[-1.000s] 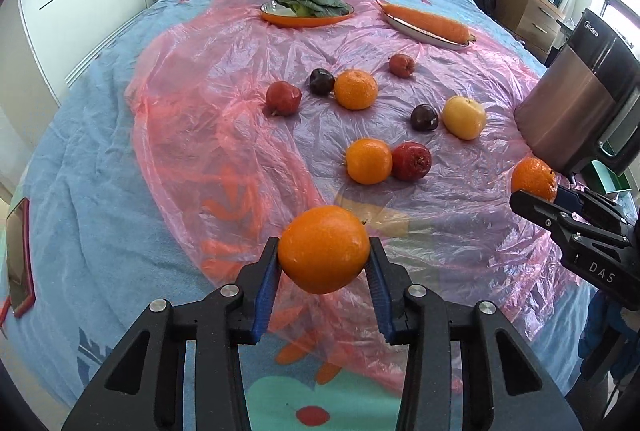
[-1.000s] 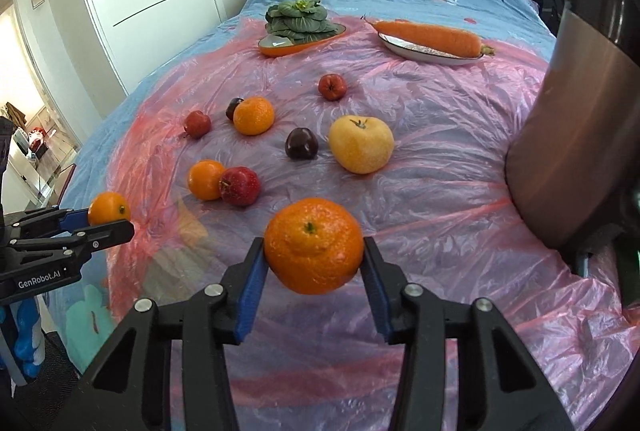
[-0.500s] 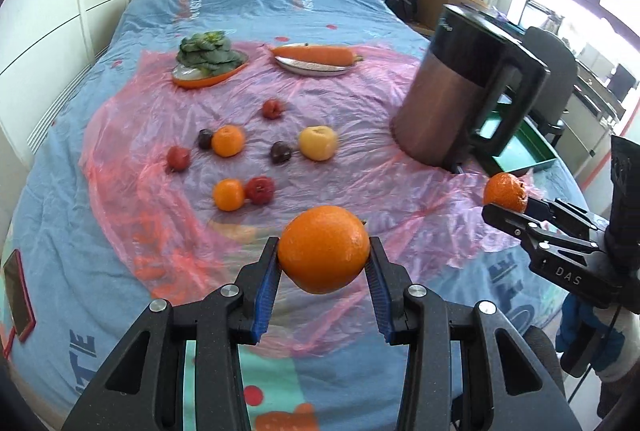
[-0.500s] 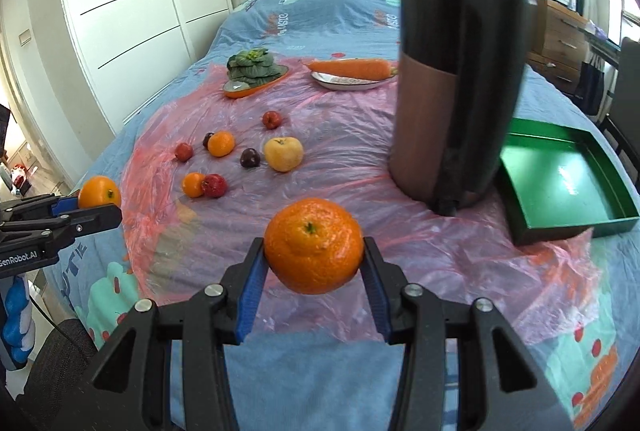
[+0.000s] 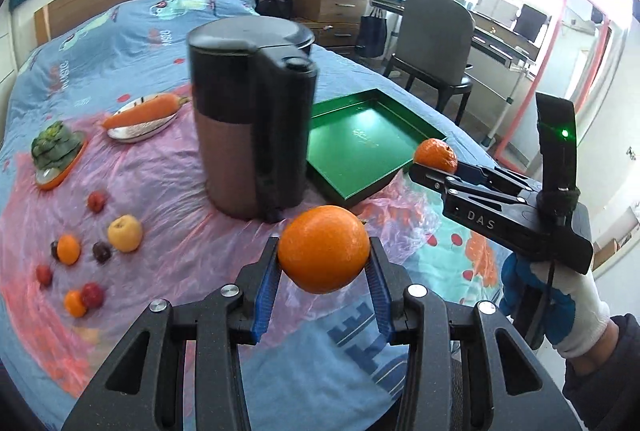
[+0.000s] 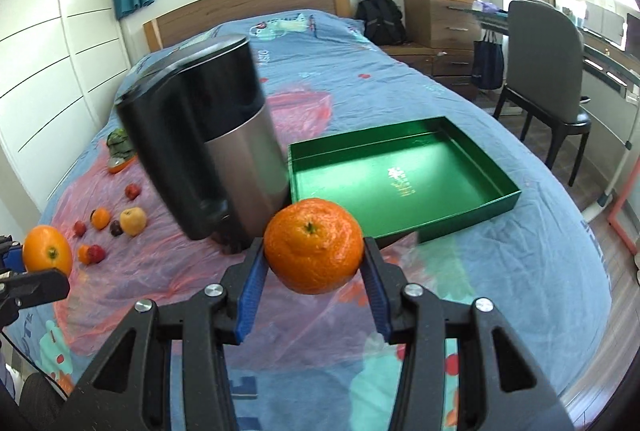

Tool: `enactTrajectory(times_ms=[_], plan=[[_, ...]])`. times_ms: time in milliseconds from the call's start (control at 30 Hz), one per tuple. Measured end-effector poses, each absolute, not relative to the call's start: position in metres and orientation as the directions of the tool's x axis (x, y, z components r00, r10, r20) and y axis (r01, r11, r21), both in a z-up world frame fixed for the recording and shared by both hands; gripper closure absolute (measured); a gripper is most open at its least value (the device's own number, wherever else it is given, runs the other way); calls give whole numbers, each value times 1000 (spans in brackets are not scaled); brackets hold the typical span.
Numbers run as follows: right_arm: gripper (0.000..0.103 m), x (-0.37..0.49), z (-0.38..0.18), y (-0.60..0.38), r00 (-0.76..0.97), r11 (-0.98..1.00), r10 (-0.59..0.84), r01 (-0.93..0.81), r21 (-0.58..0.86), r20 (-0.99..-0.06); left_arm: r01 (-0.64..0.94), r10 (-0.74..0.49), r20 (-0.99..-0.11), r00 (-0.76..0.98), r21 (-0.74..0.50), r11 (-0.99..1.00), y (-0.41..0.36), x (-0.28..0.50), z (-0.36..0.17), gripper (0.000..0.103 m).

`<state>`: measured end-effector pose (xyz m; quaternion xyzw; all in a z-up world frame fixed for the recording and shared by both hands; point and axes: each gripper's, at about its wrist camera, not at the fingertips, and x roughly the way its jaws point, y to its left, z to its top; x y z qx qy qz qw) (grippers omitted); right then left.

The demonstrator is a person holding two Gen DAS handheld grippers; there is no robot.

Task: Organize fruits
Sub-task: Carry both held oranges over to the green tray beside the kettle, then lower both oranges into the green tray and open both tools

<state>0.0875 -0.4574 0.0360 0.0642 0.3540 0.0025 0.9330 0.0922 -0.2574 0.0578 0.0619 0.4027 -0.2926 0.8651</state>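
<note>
My left gripper [image 5: 323, 267] is shut on a smooth orange [image 5: 323, 247] and holds it in the air above the bed's front edge. My right gripper [image 6: 314, 263] is shut on a bumpy mandarin [image 6: 313, 246], also in the air; it shows in the left wrist view [image 5: 435, 155] just right of the green tray's [image 5: 384, 175] near corner. The empty green tray [image 6: 468, 215] lies on the bed to the right of the kettle. Several loose fruits, among them a yellow apple [image 5: 125, 233] and small oranges [image 5: 68, 249], lie on the pink plastic sheet [image 5: 160, 191] at the left.
A tall black and copper kettle [image 5: 252, 127] stands between the fruits and the tray. A carrot on a plate [image 5: 140, 117] and greens on an orange dish [image 5: 56, 153] sit at the far left. A chair [image 6: 548, 71] and desk stand beside the bed on the right.
Both grippers, each still holding its fruit, have swung right and pulled back: the view has turned from the loose fruits towards the kettle and the green tray.
</note>
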Motion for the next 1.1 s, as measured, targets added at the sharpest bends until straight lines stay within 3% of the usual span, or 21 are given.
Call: enactTrajectory(times_ms=[300, 600, 1100], plan=[[60, 160, 11, -541, 741, 979, -55, 173, 111, -670, 641, -439, -771, 462, -52, 766, -357, 139, 29, 66], [60, 233, -29, -594, 708, 968, -127, 241, 69, -695, 616, -380, -813, 441, -34, 787, -429, 215, -16, 66], [60, 292, -77, -614, 648, 965, -131, 257, 53, -750, 565, -318, -870, 378, -55, 823, -440, 273, -80, 66]])
